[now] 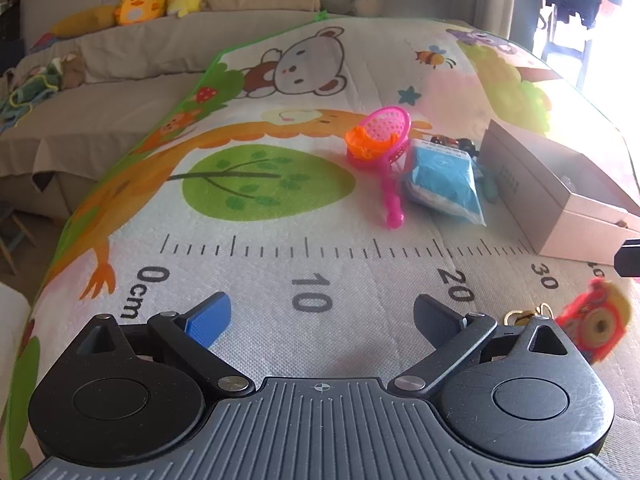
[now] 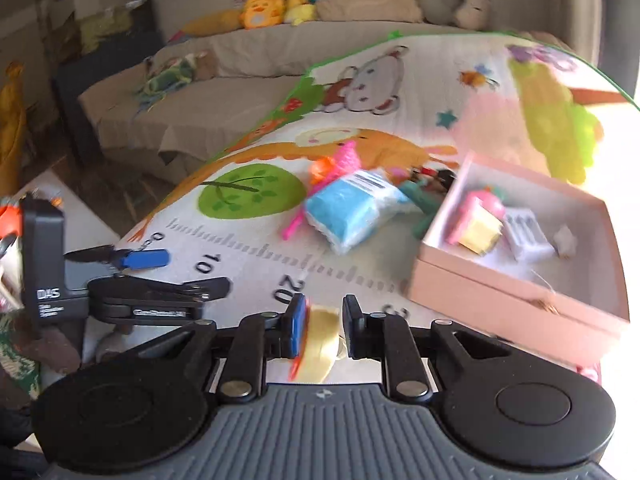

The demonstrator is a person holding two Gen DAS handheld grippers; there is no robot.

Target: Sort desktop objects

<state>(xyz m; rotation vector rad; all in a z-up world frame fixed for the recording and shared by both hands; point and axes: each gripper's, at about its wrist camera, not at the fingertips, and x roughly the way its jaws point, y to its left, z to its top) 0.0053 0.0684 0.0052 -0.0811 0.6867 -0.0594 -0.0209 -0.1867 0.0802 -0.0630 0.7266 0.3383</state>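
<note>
My right gripper is shut on a small red and yellow toy, which is blurred between the pads. The same toy shows at the right edge of the left wrist view, above the mat, with a gold key ring beside it. An open pink box lies ahead to the right and holds a pink and yellow toy and a white item. My left gripper is open over the printed ruler with nothing between its fingers.
On the cartoon play mat lie a blue packet, a pink toy strainer, an orange cup, a small car and a teal piece, all left of the box. A sofa with plush toys stands behind.
</note>
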